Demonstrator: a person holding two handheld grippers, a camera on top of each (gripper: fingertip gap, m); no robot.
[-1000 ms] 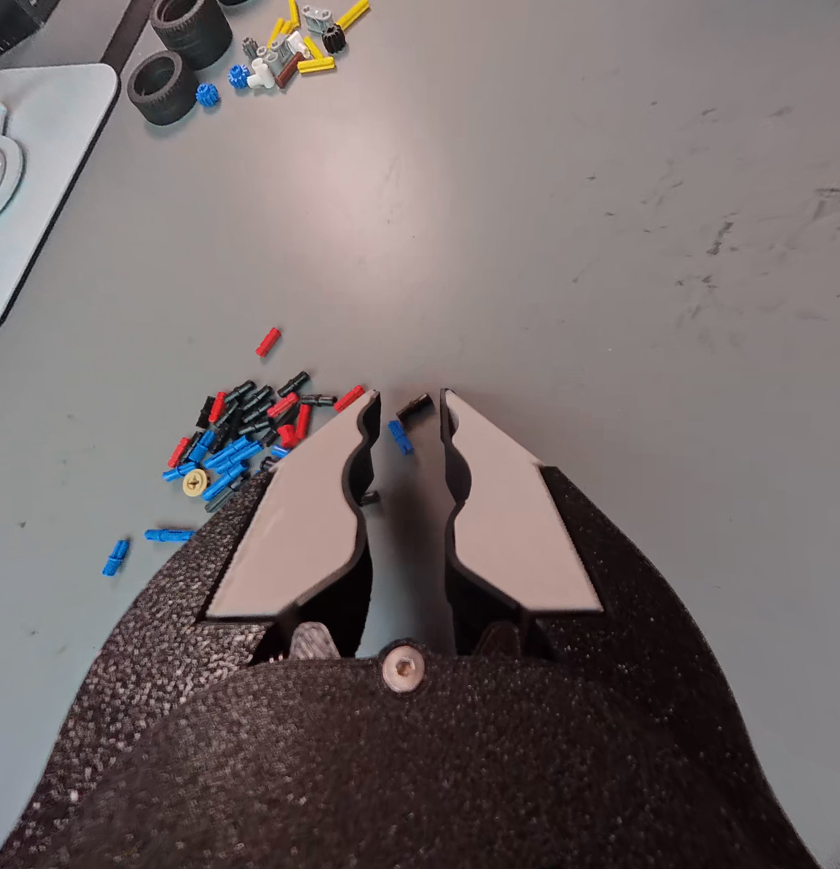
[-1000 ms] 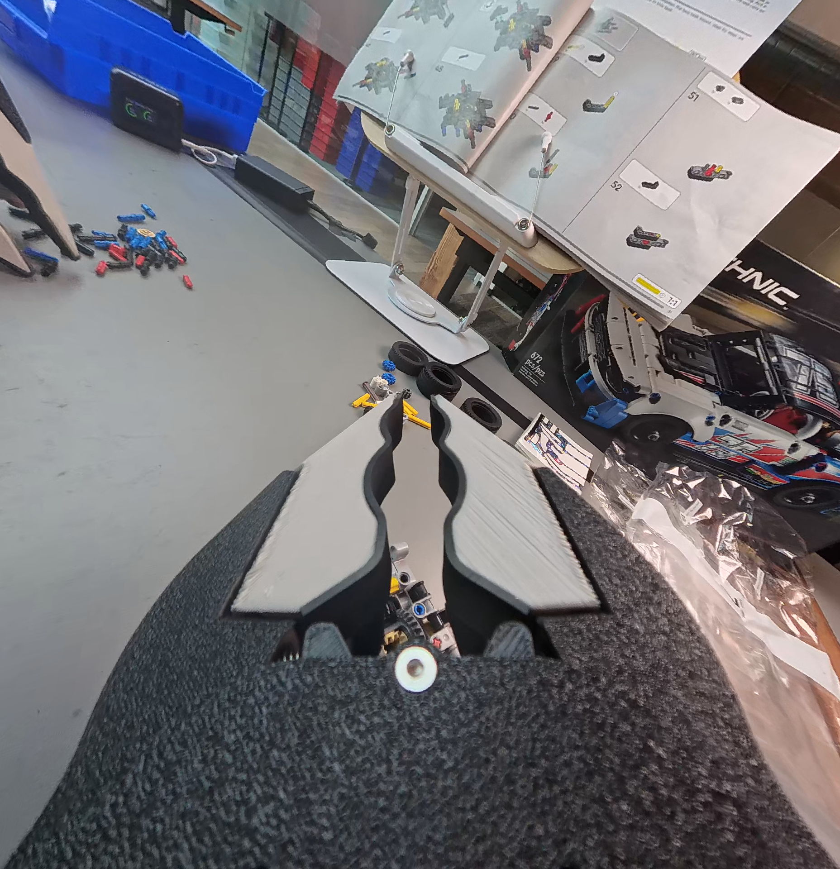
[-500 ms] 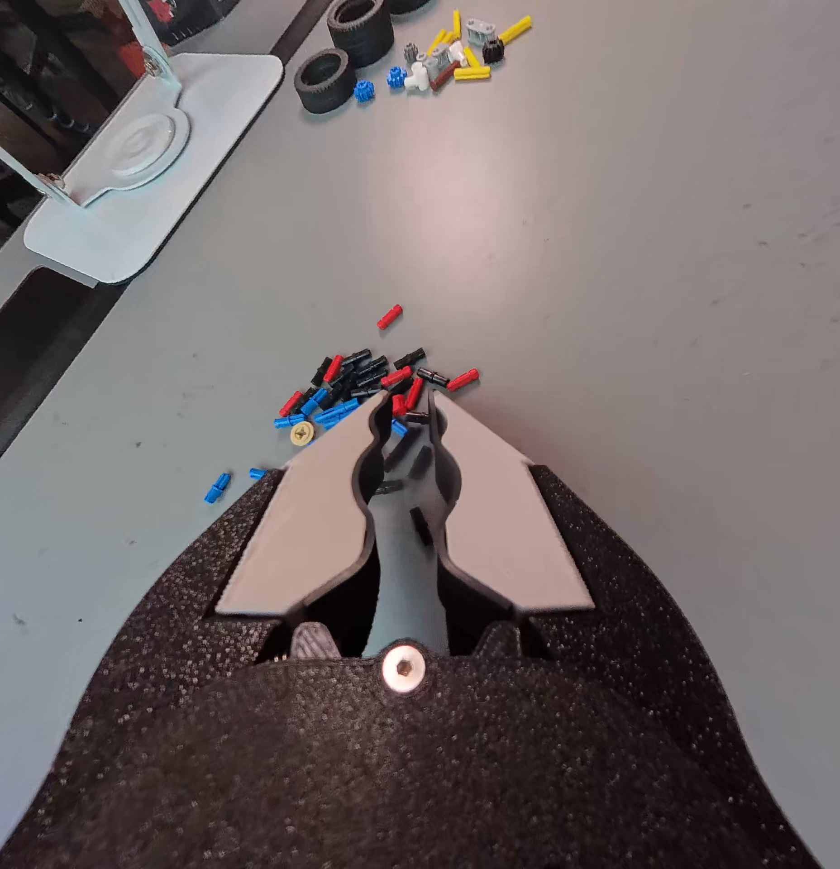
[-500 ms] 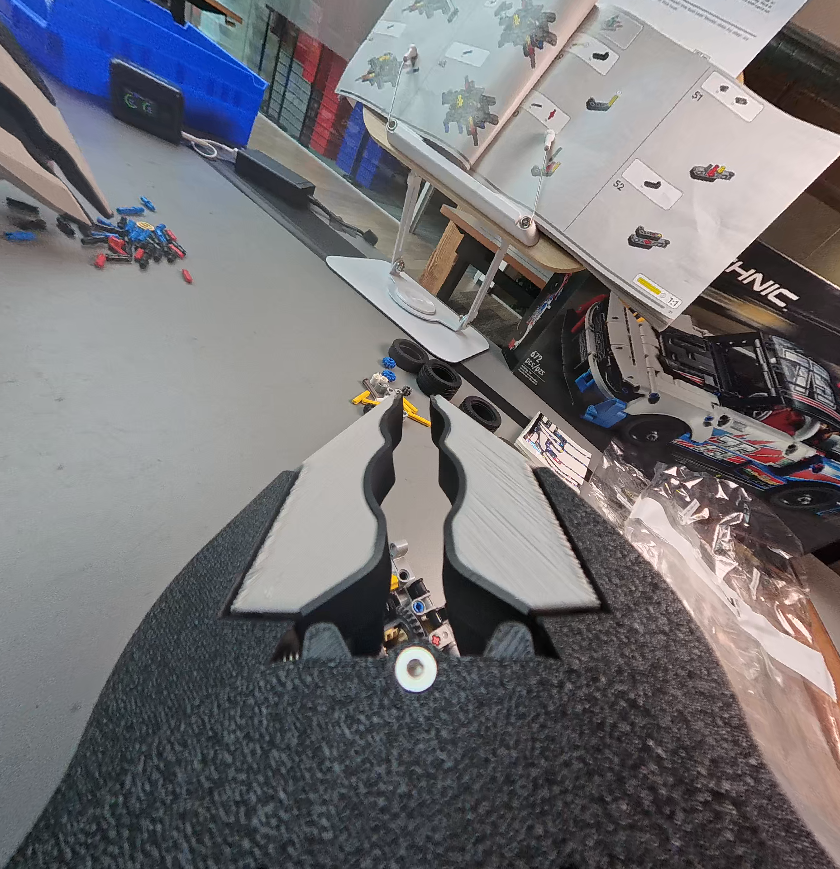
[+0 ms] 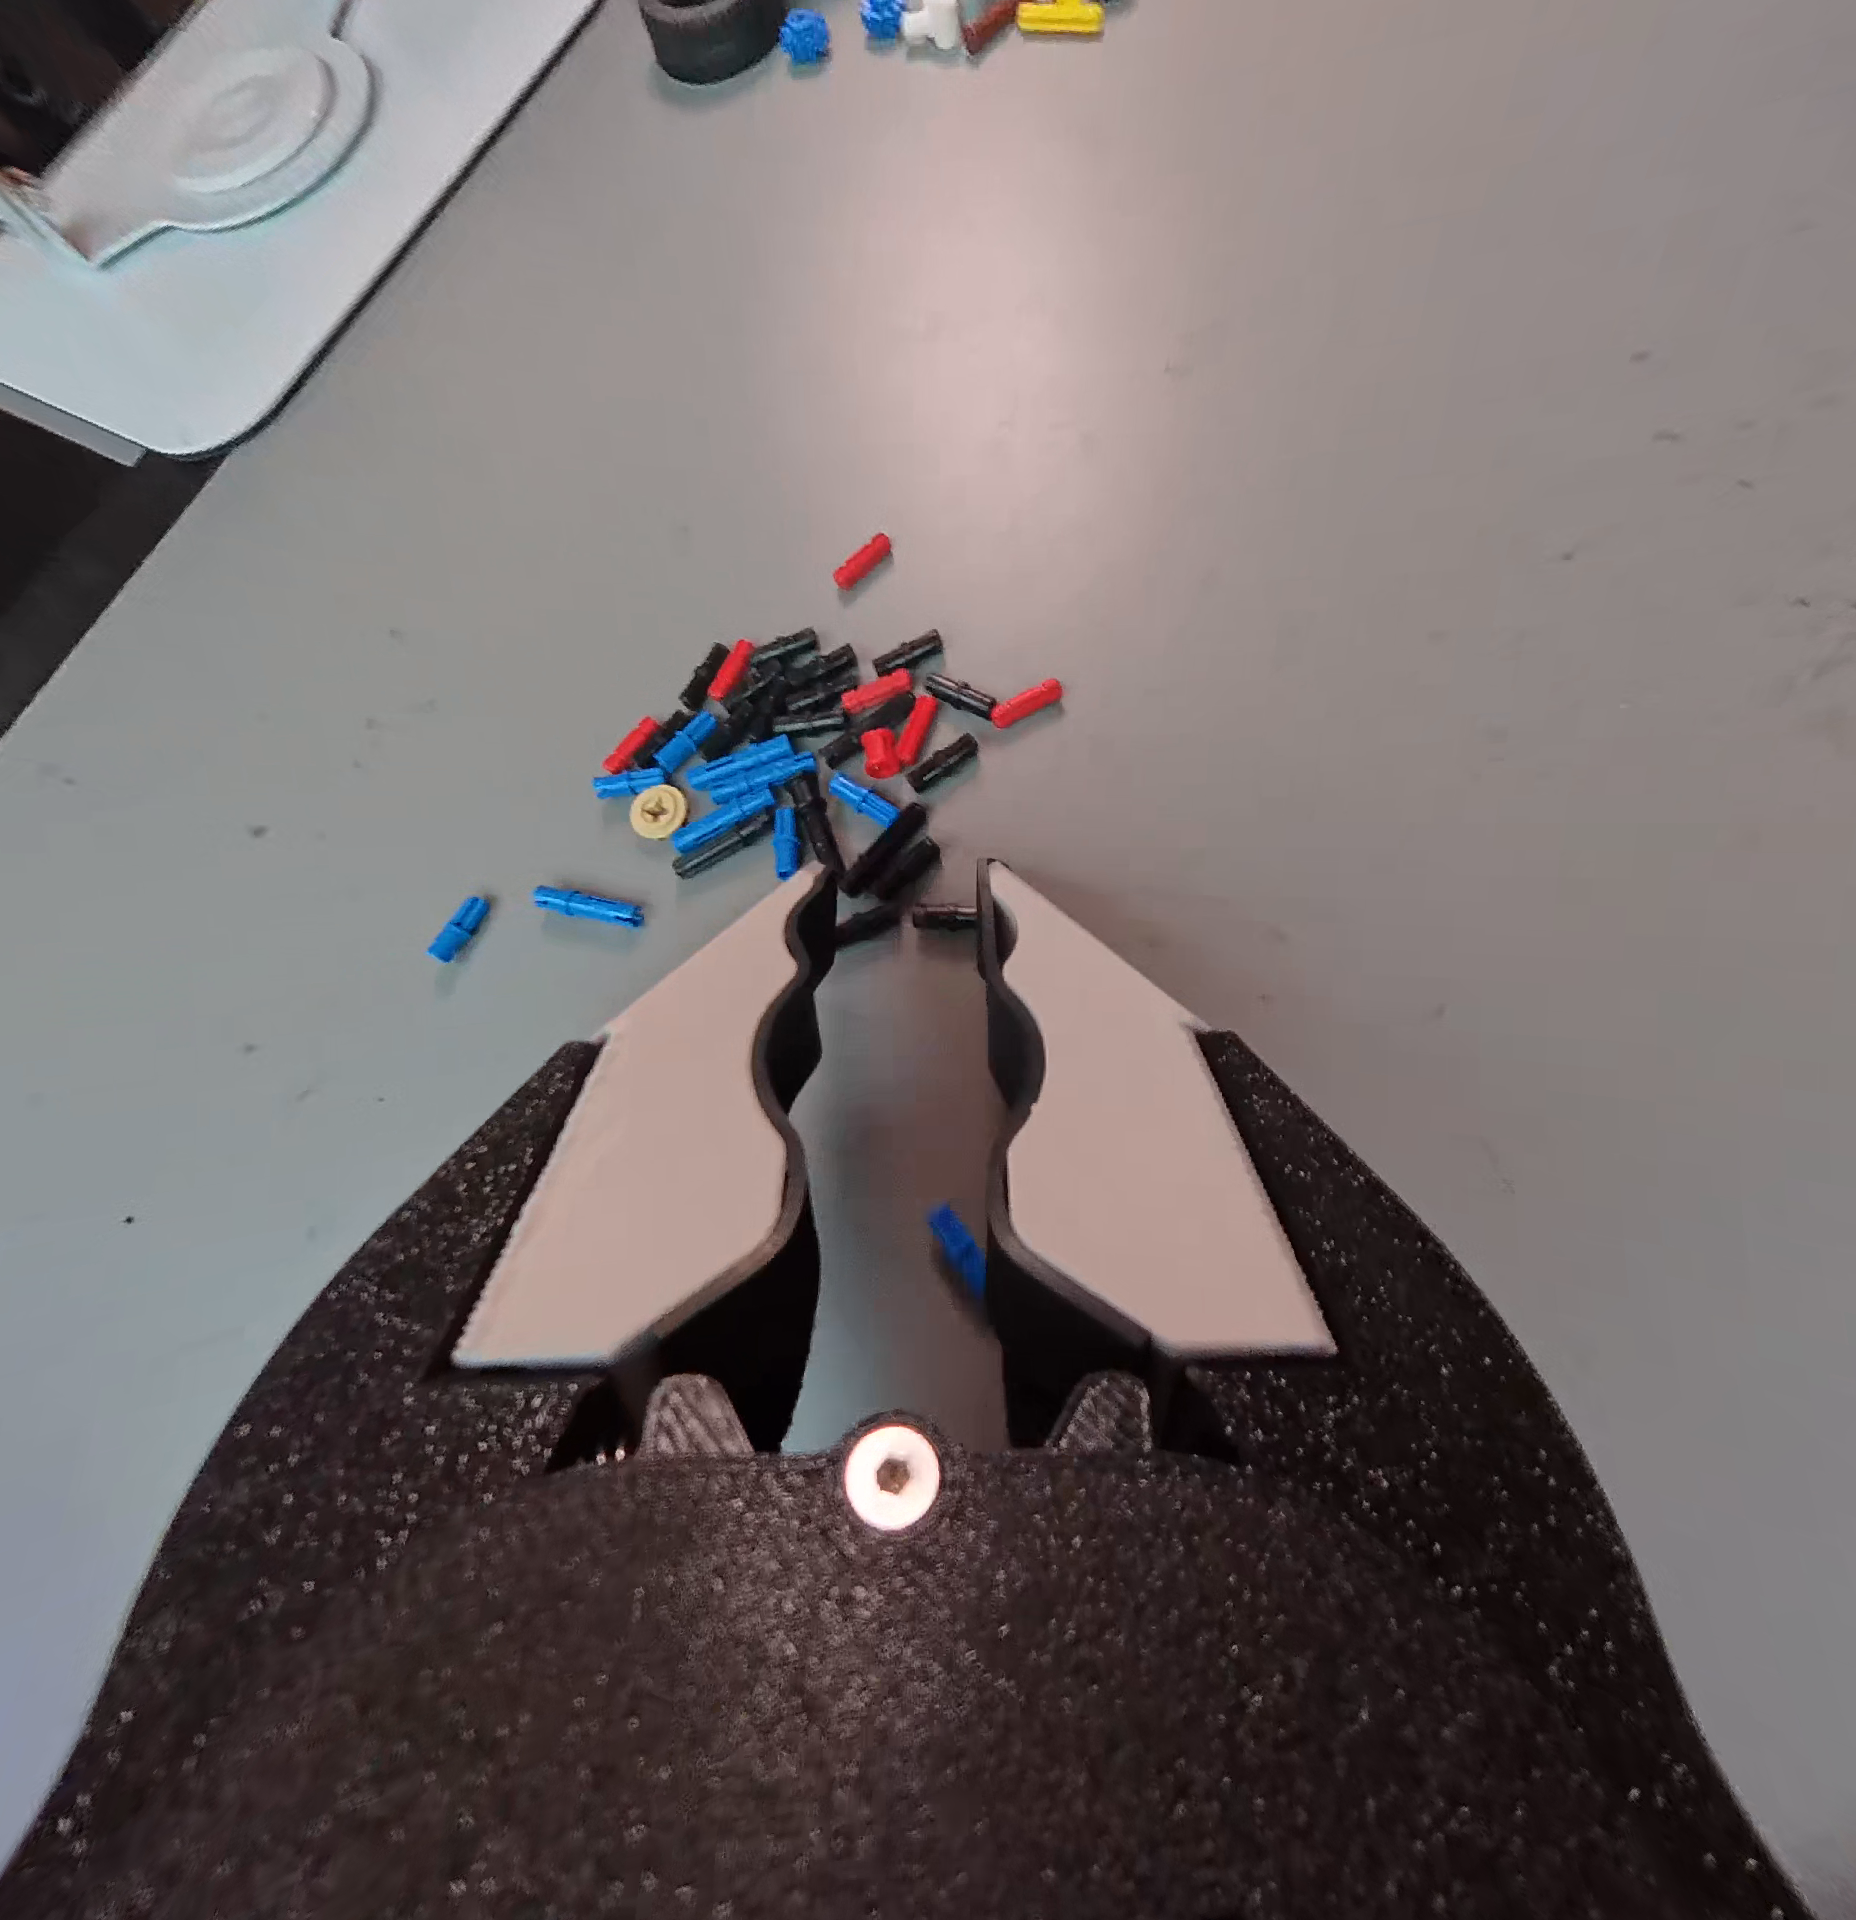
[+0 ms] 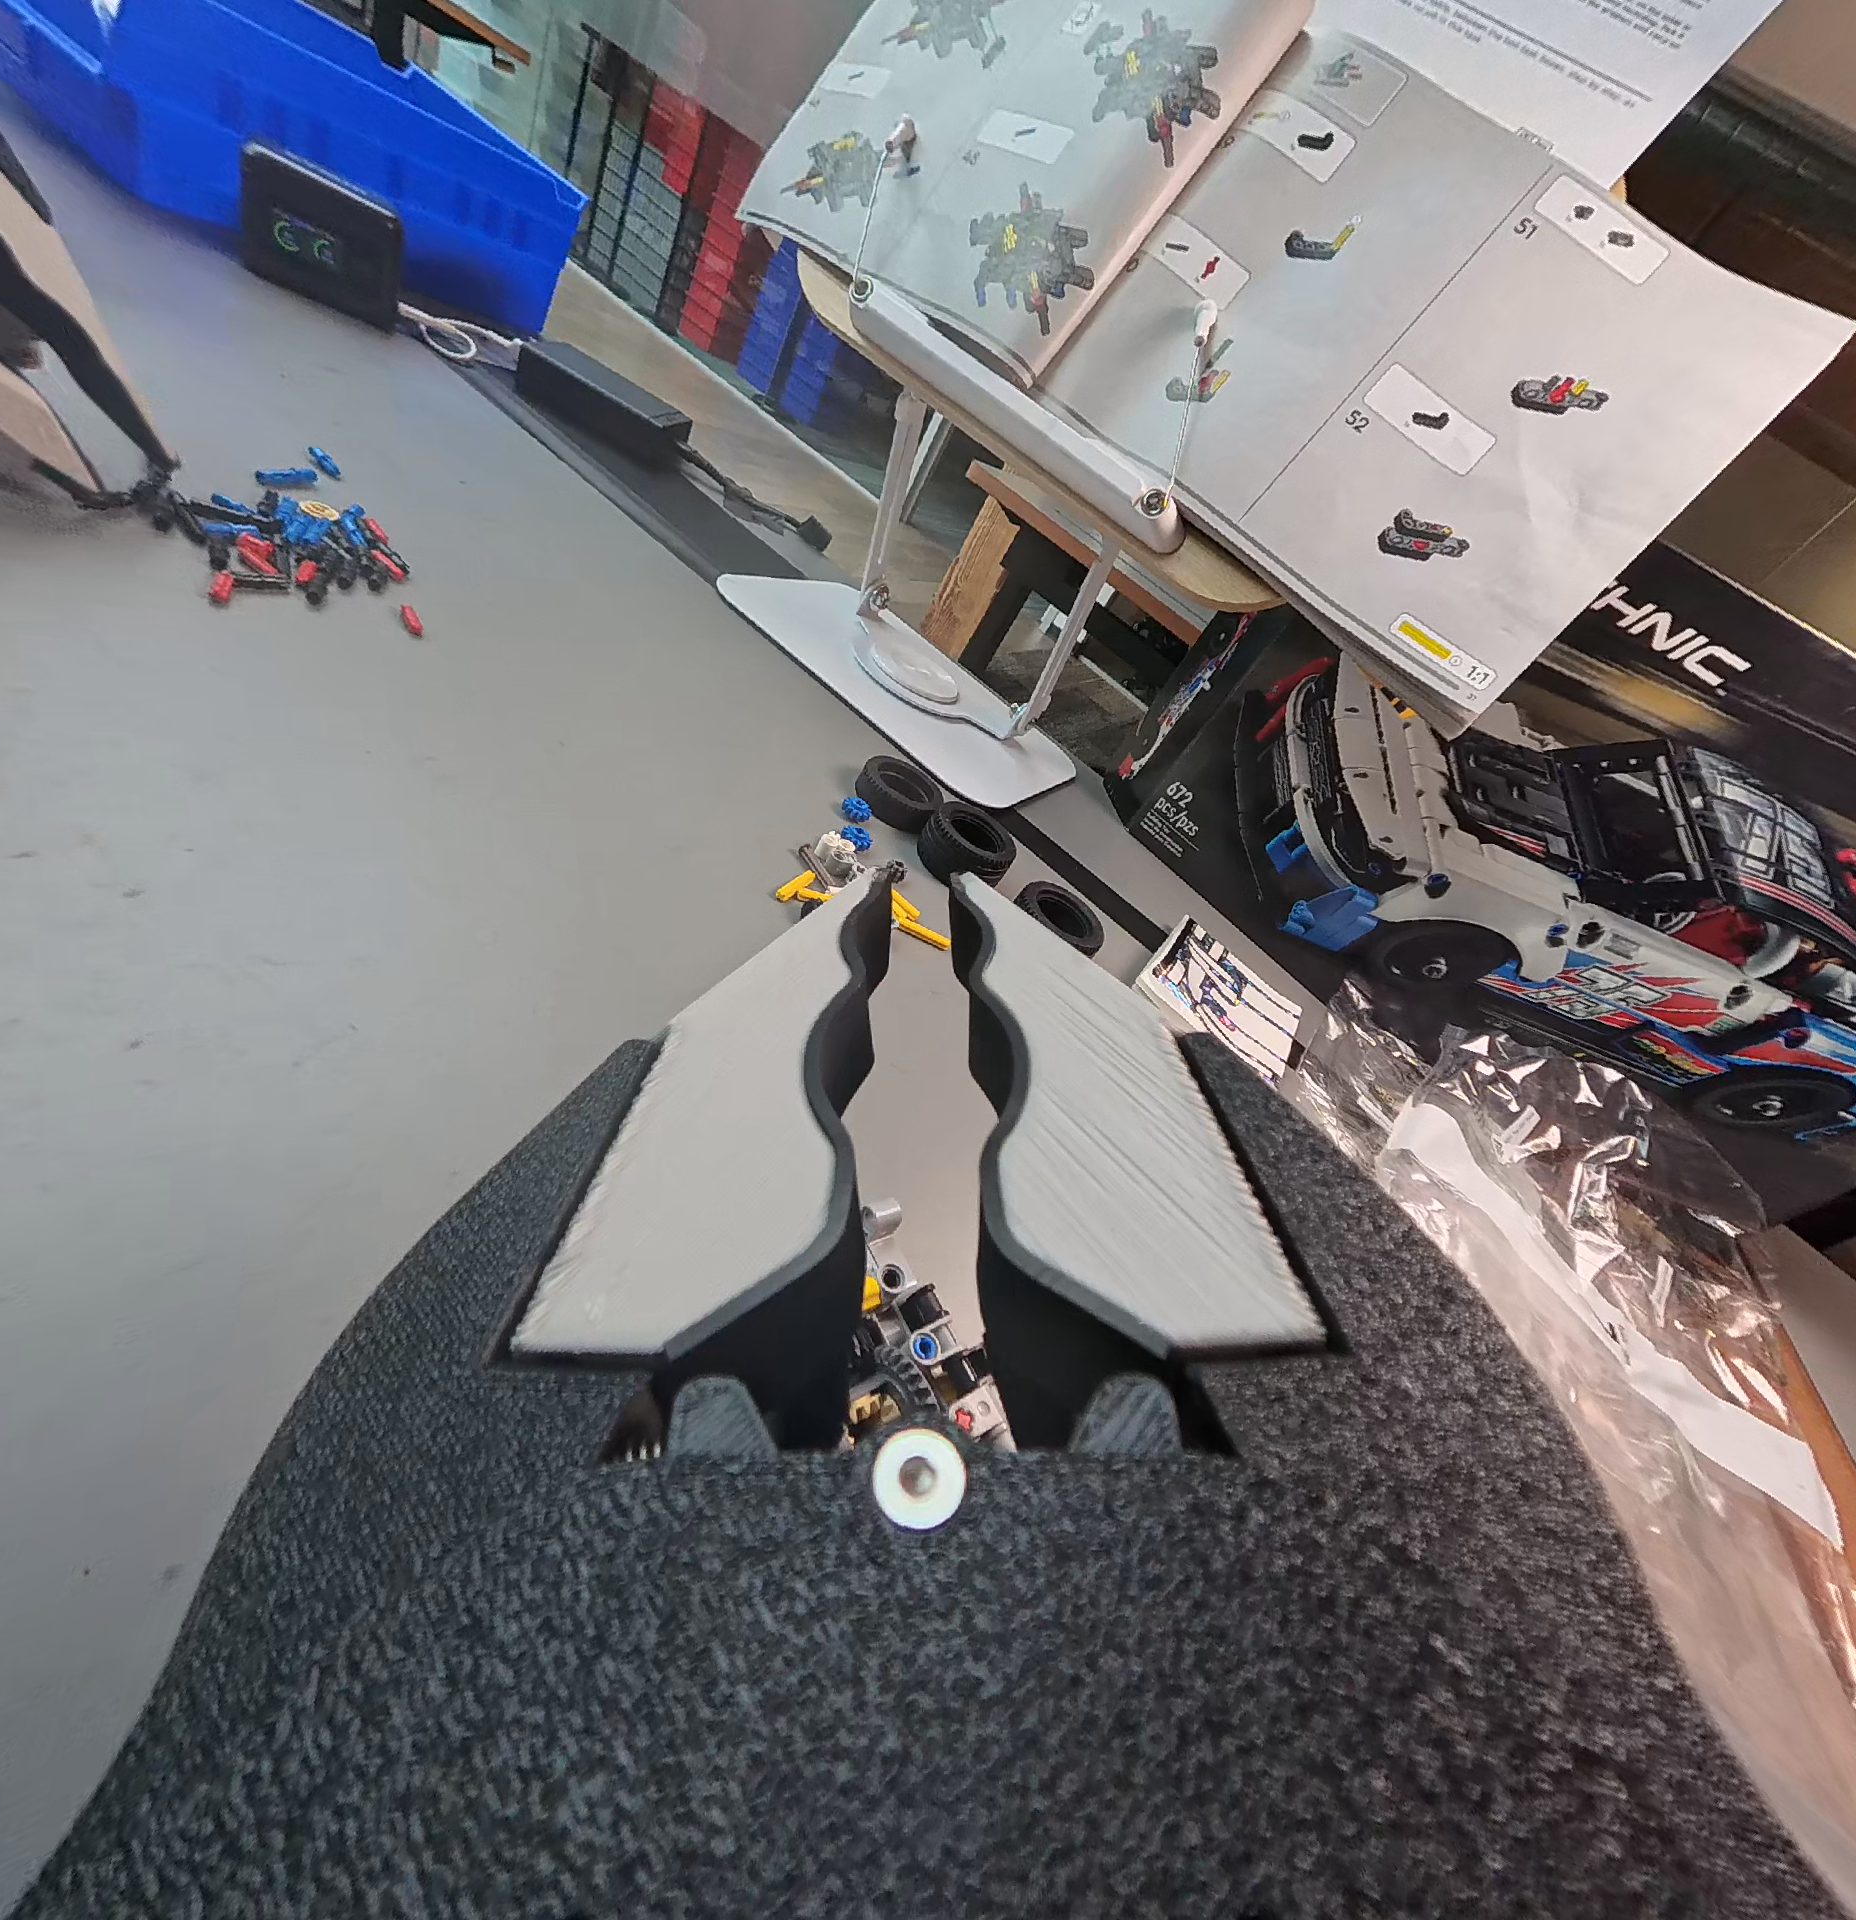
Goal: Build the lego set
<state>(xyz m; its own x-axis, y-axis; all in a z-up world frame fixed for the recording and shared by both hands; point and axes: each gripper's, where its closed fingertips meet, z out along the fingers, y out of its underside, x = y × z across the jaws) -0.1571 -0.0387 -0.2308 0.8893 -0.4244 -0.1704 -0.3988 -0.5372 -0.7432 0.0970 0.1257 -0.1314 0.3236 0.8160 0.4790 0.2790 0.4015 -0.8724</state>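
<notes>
My left gripper [image 5: 903, 883] is open, its tips low at the near edge of a pile of small blue, red and black pins [image 5: 789, 748]. Two black pins [image 5: 945, 916] lie between the tips. A blurred blue pin [image 5: 955, 1247] shows further back by the right finger. In the right wrist view the pile [image 6: 290, 530] lies far left, with the left gripper's fingers [image 6: 10, 249] over it. My right gripper [image 6: 921, 891] is still, its jaws narrowly apart. A partly built lego assembly [image 6: 903, 1340] sits low between the fingers near their base, apparently gripped.
An instruction booklet [image 6: 1215, 208] sits on a white stand [image 6: 903, 675] at the table's far edge. Black tyres [image 6: 893, 790] and small yellow, blue and white parts [image 6: 830, 862] lie near it. The set's box [image 6: 1526, 831] and plastic bags [image 6: 1526, 1195] are right. A blue bin [image 6: 332, 156] stands far left. About 35 centimetres separates my left fingertips from my right.
My left gripper narrowed over the pins, then drew back a little and opened wider at the pile's near edge. The right gripper has not moved.
</notes>
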